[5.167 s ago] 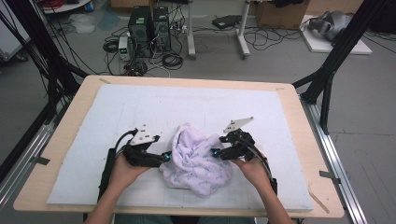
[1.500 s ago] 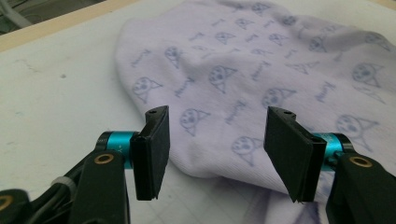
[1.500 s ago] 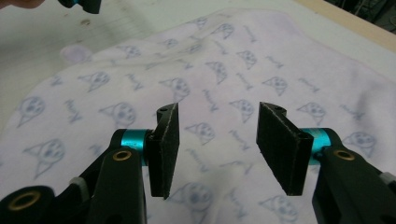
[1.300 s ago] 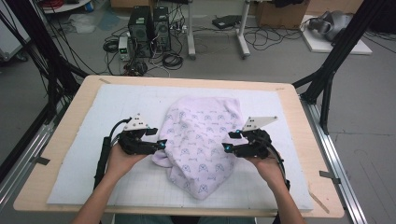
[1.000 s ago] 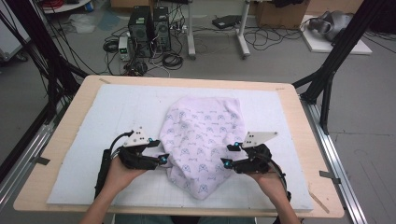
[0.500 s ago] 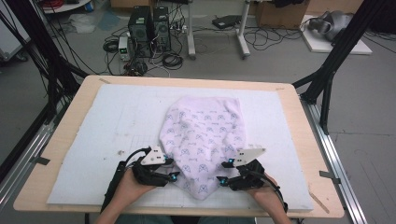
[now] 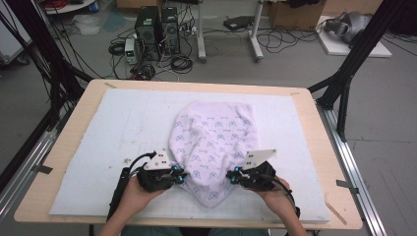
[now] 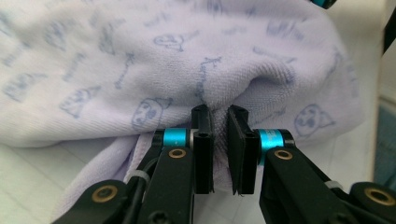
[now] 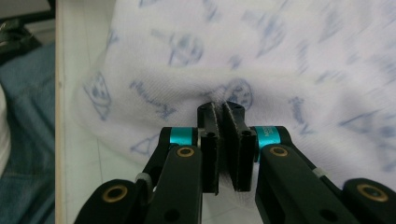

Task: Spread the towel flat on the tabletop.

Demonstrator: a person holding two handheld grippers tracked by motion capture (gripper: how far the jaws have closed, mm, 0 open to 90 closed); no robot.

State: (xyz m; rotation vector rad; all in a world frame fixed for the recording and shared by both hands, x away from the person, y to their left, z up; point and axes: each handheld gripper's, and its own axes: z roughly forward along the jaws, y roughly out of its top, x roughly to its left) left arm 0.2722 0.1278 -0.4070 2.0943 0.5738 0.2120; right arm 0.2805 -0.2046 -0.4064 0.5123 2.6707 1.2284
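The left tool sits at the near left of the bench, its black jaws pointing inward toward the pale lilac terry towel printed with small blue drawings. In the left gripper view that left tool has just been closing, and its two pads now stand nearly together with a raised fold of the towel pinched between them; the cloth bunches up directly ahead of the tips and spills down under the jaws on the tool's left.

The right tool mirrors it at the near right, held in the person's right hand, jaws pointing inward at the towel's other edge. In the right gripper view the right tool has also just been closing, and its pads are pressed together on a thin ridge of the towel, which stretches away beyond the tips.

Between the two tools the towel narrows to a rounded point nearest the person. Beyond the tools it widens and lies flat on the white gridded mat that covers the light wooden bench. The person's left hand grips the left tool from behind.
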